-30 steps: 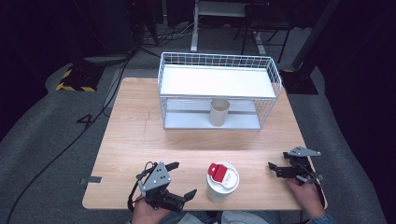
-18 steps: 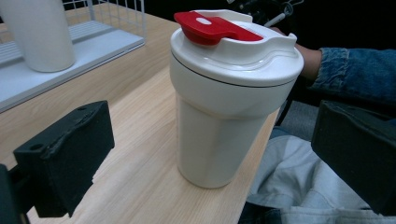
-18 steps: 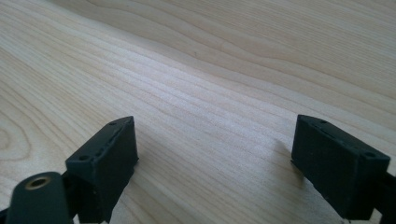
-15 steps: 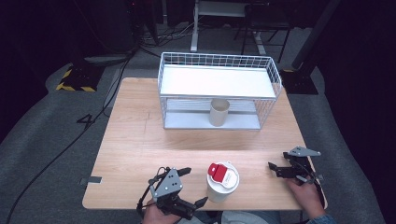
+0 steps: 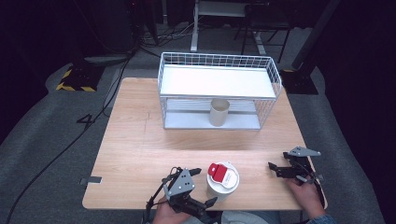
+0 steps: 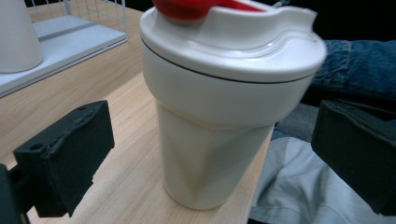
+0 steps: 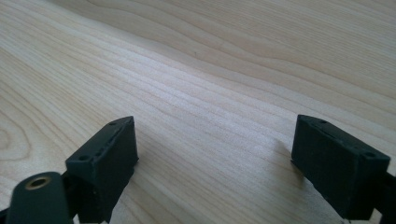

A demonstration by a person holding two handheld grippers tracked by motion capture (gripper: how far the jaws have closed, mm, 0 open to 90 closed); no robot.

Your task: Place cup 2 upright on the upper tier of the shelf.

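Up close, left gripper (image 6: 205,154) jaws released around cup (image 6: 219,107) — right gripper (image 7: 215,168) jaws released, bare table (image 7: 210,70).

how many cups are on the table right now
2: a lidded cup near the table's front edge between the grippers, and an open cup on the wire rack's lower shelf. None seems hidden.

Lab or studio bay: wooden bench (image 5: 140,154) on grey carpet (image 5: 42,140), hazard-striped floor plate (image 5: 74,80), trailing cables (image 5: 116,70), dark surroundings.
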